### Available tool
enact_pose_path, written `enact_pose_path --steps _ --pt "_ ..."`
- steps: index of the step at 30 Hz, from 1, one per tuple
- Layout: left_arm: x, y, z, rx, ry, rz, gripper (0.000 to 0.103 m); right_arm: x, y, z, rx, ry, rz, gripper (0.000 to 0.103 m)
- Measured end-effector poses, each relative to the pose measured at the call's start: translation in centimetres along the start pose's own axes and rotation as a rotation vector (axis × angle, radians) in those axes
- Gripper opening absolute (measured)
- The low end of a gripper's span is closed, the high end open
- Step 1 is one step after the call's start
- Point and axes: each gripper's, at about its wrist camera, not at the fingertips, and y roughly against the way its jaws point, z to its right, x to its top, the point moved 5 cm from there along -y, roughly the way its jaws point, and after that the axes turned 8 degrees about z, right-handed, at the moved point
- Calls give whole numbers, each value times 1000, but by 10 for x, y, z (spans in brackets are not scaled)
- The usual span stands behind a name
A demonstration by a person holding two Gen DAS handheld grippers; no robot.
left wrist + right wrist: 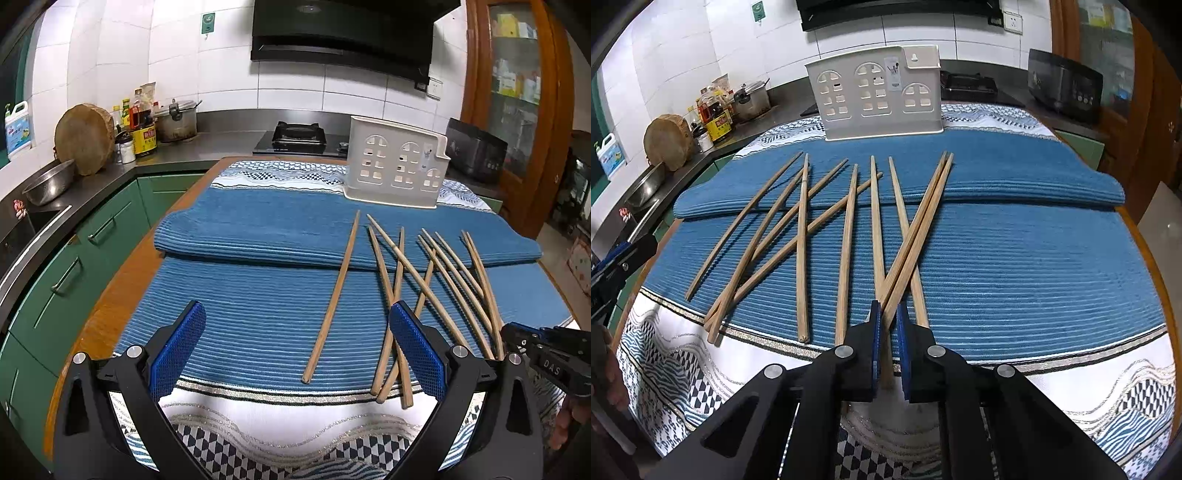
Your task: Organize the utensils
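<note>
Several wooden chopsticks (801,240) lie scattered and crossed on a blue ribbed mat (1015,258). My right gripper (889,317) is shut on the near ends of a pair of chopsticks (923,221) that slant away to the upper right. In the left wrist view the right gripper (517,334) is low at the right edge, at the ends of the rightmost chopsticks. My left gripper (295,314) hangs open over the mat's near part, with a single chopstick (334,295) lying between its blue pads (181,350), untouched. A white plastic utensil holder (875,92) stands upright at the far side of the table.
A patterned cloth (1071,387) covers the table's near edge. Behind the table runs a counter with a stove (297,136), a pot (177,122), bottles (142,125), a wooden chopping block (85,138), a steel bowl (50,182) and a black appliance (476,151). Green cabinets (74,266) stand left.
</note>
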Motion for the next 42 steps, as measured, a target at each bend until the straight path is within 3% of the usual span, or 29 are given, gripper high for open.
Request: enact_pose_path --steps 29,42 --pt "-7 -13 7 -23 -17 -28 96 7 -15 10 -18 -86 -19 9" --pt "-12 -44 15 -68 -55 -97 61 7 -16 7 -51 -42 -15 8"
